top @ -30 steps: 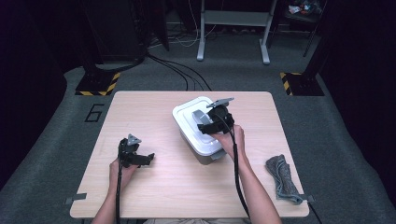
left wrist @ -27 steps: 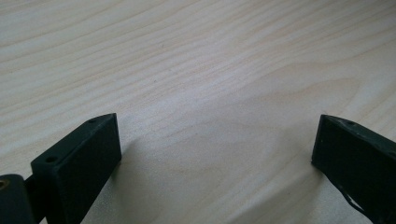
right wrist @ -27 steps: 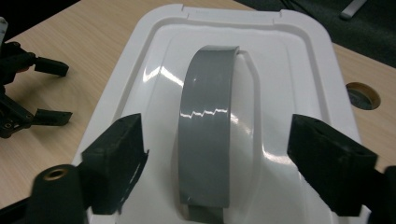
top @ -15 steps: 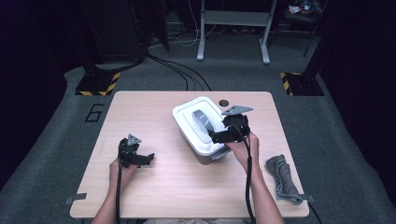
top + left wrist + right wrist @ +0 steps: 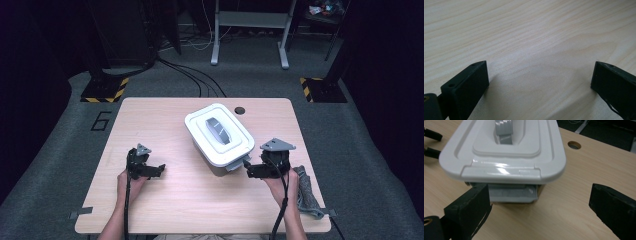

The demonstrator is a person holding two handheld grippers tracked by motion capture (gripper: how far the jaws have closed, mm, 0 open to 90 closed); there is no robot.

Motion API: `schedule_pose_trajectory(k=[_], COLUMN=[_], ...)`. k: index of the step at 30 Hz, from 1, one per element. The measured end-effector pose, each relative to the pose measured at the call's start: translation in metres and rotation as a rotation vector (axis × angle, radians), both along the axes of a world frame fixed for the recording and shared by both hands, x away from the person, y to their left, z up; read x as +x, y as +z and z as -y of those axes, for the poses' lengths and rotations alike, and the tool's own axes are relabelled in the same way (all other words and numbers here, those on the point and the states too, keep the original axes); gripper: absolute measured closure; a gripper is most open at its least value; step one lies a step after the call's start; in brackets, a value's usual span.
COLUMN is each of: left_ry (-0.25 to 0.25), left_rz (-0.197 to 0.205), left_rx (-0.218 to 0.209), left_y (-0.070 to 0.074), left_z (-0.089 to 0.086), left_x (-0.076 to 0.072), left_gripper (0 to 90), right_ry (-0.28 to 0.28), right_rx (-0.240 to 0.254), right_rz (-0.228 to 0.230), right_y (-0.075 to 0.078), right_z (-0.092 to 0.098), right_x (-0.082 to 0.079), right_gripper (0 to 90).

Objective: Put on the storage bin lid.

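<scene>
A: So why's the right gripper (image 5: pixel 248 169) parked there?

B: Its jaws just spread wide, nothing between them. The white box (image 5: pixel 506 152) sits right ahead, grey latch (image 5: pixel 511 193) facing it, probably next. Left gripper (image 5: pixel 159 169) idles open.

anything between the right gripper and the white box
Nothing: in the right gripper view only bare table separates the open right gripper from the white box, whose grey latch faces it.
</scene>
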State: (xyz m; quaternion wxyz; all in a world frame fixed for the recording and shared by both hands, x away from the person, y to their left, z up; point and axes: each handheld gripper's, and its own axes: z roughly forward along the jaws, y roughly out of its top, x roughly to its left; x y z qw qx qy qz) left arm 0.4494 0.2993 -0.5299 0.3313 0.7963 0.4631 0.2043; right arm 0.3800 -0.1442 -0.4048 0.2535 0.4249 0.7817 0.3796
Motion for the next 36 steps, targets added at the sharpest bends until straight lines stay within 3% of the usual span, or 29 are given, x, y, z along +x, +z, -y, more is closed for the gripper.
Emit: schedule_pose_trajectory(k=[2,6,13,18,24,25,36], left_ry=[0.0,0.001,0.001,0.0,0.001,0.003,0.007], left_rz=[0.0,0.0,-0.002,-0.003,-0.002,-0.001,0.0], left_rx=[0.0,0.0,-0.001,0.0,0.0,0.0,0.003], left_y=[0.0,0.0,0.0,0.0,0.0,0.0,0.0], left_z=[0.0,0.0,0.0,0.0,0.0,0.0,0.0], left_x=[0.0,0.0,0.0,0.0,0.0,0.0,0.0], left_gripper=[1.0,1.0,1.1,1.1,1.1,1.0,1.0], right_ry=[-0.005,-0.022,-0.068,-0.09,-0.097,-0.105,-0.114], right_rx=[-0.002,0.002,0.003,-0.004,-0.03,-0.031,0.0], right_rz=[-0.002,-0.031,-0.121,-0.152,-0.132,-0.145,-0.167], right_y=[-0.004,-0.034,-0.09,-0.115,-0.124,-0.125,-0.126], right_z=[0.002,0.01,0.014,0.013,0.014,0.013,0.014], right_x=[-0.003,-0.013,-0.022,-0.028,-0.032,-0.031,-0.03], right_gripper=[2.7,2.7,1.7,0.9,0.0,0.0,0.0])
